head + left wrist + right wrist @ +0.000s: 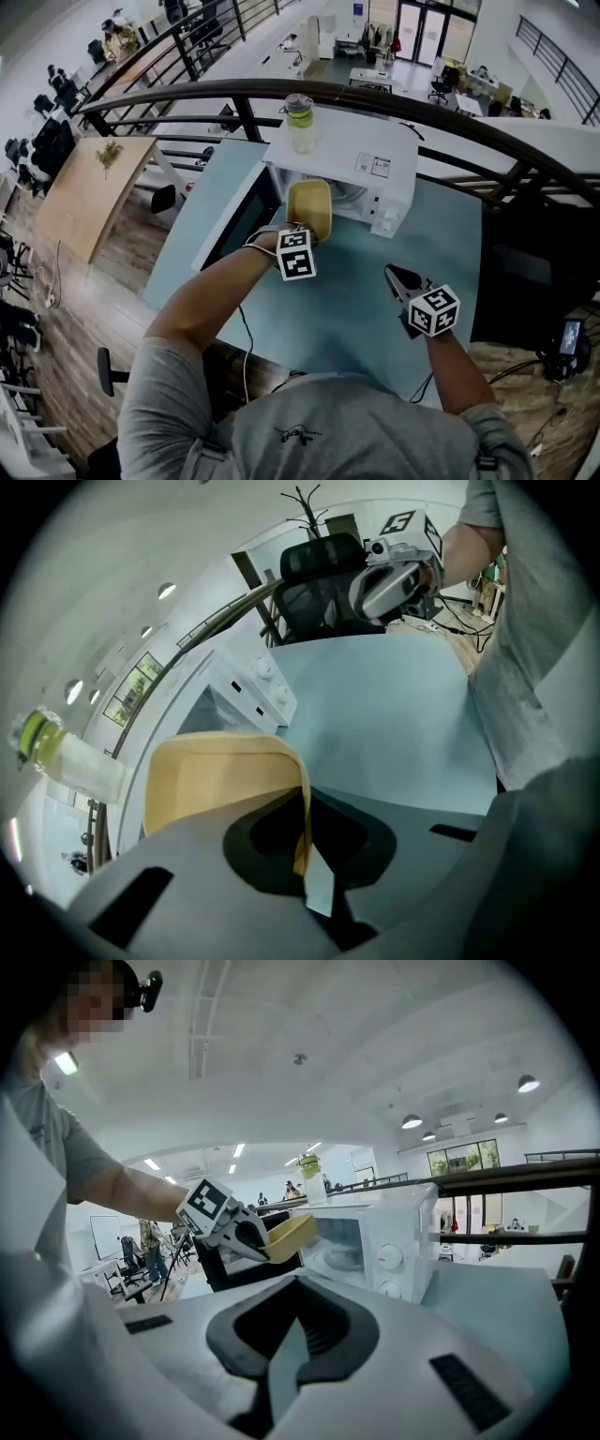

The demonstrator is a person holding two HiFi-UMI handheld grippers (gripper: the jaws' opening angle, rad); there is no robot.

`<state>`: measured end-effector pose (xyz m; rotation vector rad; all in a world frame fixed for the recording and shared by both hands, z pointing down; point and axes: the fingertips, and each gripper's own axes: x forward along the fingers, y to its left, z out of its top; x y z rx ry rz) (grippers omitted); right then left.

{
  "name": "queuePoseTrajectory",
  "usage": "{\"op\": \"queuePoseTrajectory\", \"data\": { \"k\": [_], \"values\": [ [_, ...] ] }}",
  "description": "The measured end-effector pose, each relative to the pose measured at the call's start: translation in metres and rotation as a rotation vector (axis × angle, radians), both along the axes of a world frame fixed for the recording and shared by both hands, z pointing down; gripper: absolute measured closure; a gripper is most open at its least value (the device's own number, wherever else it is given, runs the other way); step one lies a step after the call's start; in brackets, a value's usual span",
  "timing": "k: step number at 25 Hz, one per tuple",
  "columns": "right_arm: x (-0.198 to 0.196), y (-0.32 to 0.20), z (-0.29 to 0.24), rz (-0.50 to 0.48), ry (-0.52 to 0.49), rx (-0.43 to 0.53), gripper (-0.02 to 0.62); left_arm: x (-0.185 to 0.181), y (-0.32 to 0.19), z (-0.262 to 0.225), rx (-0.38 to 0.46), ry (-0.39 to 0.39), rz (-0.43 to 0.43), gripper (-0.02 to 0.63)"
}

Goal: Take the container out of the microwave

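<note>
The yellow container (309, 202) is held in the air just in front of the open mouth of the white microwave (361, 161), clear of the pale blue table (337, 314) and, as far as can be judged, already outside the oven. It is gripped by the left gripper (299, 228), whose jaws are pressed together on one thin side wall near the rim, so that the tub hangs out ahead of the tool with its hollow side seen from the head view. A pinch on the wall is probably chosen because the tub is too wide to be spanned whole; the gripper is pointed steeply downward, which suits a reach in over the rim. The microwave door (234, 223) is left swung wide to the left, so the way out of the oven is kept free. The right gripper (401, 278) is held well apart on the right above the table, its jaws brought together with nothing between them; it is likely kept back to stay out of the tub's path. A bottle (299, 122) with a green cap is stood on top of the microwave, where it is not disturbed by the work below.
</note>
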<state>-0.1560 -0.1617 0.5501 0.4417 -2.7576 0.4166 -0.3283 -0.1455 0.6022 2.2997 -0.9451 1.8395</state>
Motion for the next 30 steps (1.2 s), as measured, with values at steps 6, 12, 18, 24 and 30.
{"op": "queuePoseTrajectory", "data": {
  "k": [6, 12, 18, 24, 30],
  "values": [
    [0.010, -0.003, -0.027, 0.023, -0.013, 0.032, 0.578, -0.002, 0.019, -0.035, 0.033, 0.005, 0.007, 0.588],
    [0.018, -0.009, -0.063, 0.054, -0.032, 0.079, 0.578, 0.007, 0.026, -0.080, 0.085, 0.019, 0.037, 0.588],
    [0.021, -0.023, -0.109, 0.090, -0.054, 0.160, 0.578, 0.012, 0.020, -0.128, 0.147, 0.026, 0.092, 0.588],
    [0.033, -0.037, -0.140, 0.150, -0.062, 0.209, 0.578, 0.017, 0.016, -0.165, 0.192, 0.033, 0.165, 0.588],
    [0.060, -0.050, -0.166, 0.258, -0.077, 0.230, 0.578, 0.030, 0.011, -0.190, 0.222, 0.046, 0.262, 0.588]
  ]
}}
